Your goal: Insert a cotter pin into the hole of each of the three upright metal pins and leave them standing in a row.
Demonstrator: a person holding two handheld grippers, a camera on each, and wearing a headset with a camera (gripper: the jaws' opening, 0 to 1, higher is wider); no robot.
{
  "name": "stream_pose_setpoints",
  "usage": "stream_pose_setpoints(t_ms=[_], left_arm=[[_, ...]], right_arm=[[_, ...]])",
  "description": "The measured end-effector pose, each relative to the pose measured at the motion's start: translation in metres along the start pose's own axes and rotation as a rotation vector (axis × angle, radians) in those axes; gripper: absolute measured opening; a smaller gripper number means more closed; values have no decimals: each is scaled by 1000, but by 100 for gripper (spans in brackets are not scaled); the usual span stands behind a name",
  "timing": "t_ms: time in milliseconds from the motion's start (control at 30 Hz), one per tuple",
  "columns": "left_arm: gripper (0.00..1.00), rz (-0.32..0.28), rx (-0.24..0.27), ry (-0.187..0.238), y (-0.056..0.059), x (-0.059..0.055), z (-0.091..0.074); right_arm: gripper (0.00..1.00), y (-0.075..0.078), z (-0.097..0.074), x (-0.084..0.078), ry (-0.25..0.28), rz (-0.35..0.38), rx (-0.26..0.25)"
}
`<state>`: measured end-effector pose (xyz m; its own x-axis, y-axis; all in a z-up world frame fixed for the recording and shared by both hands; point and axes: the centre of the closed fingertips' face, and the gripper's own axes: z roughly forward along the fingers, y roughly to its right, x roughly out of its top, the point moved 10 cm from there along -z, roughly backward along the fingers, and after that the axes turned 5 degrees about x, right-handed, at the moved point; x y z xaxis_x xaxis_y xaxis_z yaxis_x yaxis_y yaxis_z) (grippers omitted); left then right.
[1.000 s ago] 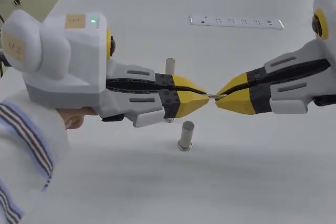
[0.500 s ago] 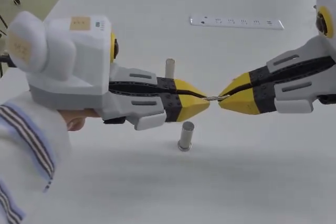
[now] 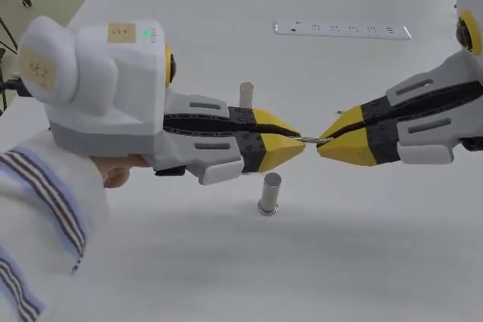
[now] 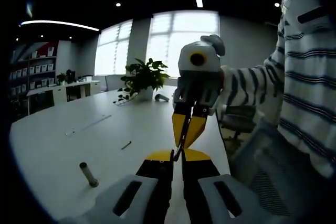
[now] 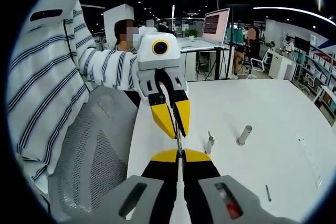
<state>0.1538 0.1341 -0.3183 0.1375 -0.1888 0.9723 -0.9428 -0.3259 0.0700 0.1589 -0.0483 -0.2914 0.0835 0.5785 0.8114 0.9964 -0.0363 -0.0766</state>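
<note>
My left gripper and right gripper meet tip to tip above the table, both shut. A thin cotter pin bridges the small gap, with each end held in a pair of jaws. One upright metal pin stands just below the tips, and another upright pin stands behind the left gripper. In the right gripper view the left gripper points down at my jaws, and two upright pins stand on the table. The left gripper view shows the right gripper and one upright pin.
A white power strip lies at the far side of the white table. Loose cotter pins lie on the table. A grey mesh chair stands at the table edge. My striped sleeve is at the lower left.
Both grippers have drifted slightly to the right, still tip to tip on the cotter pin. The upright pins have not moved.
</note>
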Motion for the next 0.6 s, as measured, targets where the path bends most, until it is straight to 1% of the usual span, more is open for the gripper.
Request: stream_pose_setpoints(t_ms=[267, 367, 500, 600], left_arm=[[4, 16, 11, -2, -2, 0, -1], [9, 21, 15, -7, -2, -1, -1], [19, 28, 25, -24, -4, -4, -1], [22, 34, 28, -42, -5, -7, 0]], right_arm=[[0, 0, 1, 1, 7, 12, -2], [0, 0, 1, 1, 10, 6, -6], [0, 1, 1, -2, -3, 4, -17], [0, 2, 1, -6, -9, 12, -27]])
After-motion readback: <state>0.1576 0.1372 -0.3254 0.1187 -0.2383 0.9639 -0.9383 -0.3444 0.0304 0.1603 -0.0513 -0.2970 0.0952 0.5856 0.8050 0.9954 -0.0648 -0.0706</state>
